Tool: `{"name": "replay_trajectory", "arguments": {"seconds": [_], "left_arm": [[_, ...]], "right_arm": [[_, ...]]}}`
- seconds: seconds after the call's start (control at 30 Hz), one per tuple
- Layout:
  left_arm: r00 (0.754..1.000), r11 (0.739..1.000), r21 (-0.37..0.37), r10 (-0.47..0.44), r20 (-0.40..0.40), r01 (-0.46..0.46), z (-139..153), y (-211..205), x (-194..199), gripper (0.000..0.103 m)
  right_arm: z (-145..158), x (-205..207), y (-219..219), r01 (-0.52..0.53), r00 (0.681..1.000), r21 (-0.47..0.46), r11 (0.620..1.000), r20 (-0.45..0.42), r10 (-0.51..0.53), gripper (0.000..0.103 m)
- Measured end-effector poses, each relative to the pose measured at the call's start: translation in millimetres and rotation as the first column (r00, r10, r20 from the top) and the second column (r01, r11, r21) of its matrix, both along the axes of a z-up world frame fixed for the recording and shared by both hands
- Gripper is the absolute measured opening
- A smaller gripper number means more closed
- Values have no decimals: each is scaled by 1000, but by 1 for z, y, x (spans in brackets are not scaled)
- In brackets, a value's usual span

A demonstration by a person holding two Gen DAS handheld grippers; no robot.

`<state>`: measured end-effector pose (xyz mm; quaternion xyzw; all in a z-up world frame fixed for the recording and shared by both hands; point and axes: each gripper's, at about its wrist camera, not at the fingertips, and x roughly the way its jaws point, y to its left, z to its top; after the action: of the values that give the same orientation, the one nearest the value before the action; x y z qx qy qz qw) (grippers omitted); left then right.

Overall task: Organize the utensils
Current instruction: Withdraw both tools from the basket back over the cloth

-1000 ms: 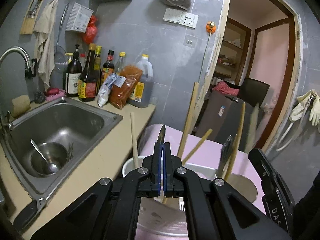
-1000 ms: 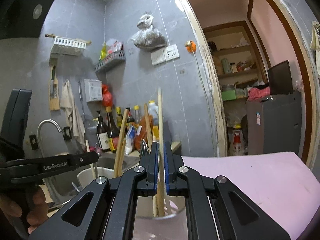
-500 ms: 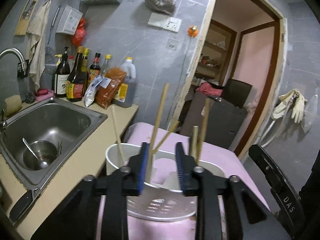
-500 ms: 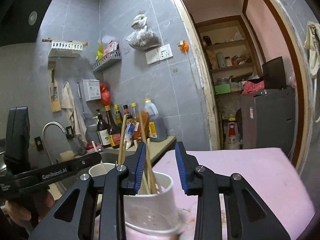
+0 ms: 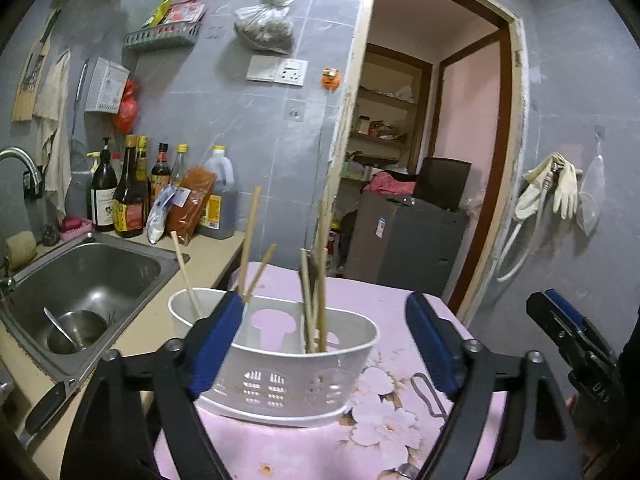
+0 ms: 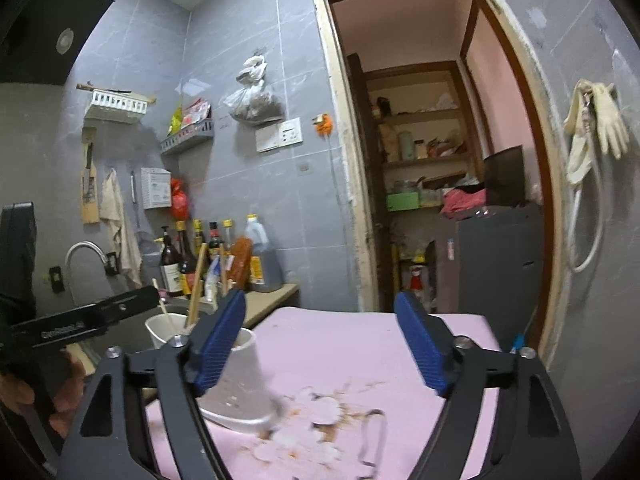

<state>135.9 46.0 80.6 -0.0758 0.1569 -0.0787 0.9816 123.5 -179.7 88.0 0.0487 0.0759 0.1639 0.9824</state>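
A white slotted utensil caddy point(image 5: 280, 368) stands on the pink flowered tablecloth point(image 5: 400, 300). Several wooden chopsticks point(image 5: 248, 240) stick up from its compartments, and another bunch point(image 5: 314, 304) stands near its middle. My left gripper point(image 5: 324, 340) is in front of the caddy with its jaws opening wide; the blue pads point(image 5: 216, 344) press on nothing. In the right wrist view the caddy point(image 6: 240, 380) sits low at the left, partly behind a finger. My right gripper point(image 6: 320, 346) is also opening, with only bare cloth between its fingers. The left gripper's body point(image 6: 80, 320) shows at that view's left edge.
A steel sink point(image 5: 92, 268) holding a metal bowl and spoon point(image 5: 72, 332) lies left of the table. Sauce bottles point(image 5: 128, 192) line the counter behind it. A bent wire hook point(image 5: 428, 396) lies on the cloth. A doorway with a grey cabinet point(image 5: 416, 240) is behind.
Both grippers were shut on utensils above the caddy a second ago. Both have opened wide and drawn back and up. The utensils now stand loose in the caddy.
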Motion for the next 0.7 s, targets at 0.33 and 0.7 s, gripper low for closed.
{"name": "replay_trajectory", "arguments": {"seconds": [0.33, 0.7], "left_arm": [[997, 999, -8, -49, -61, 48, -24, -22, -11, 96], [952, 994, -22, -110, -285, 108, -65, -43, -15, 96]], "right_arm": [[-5, -22, -28, 43, 999, -58, 997, 8, -43, 103], [-25, -29, -50, 44, 995, -128, 991, -86, -55, 103]]}}
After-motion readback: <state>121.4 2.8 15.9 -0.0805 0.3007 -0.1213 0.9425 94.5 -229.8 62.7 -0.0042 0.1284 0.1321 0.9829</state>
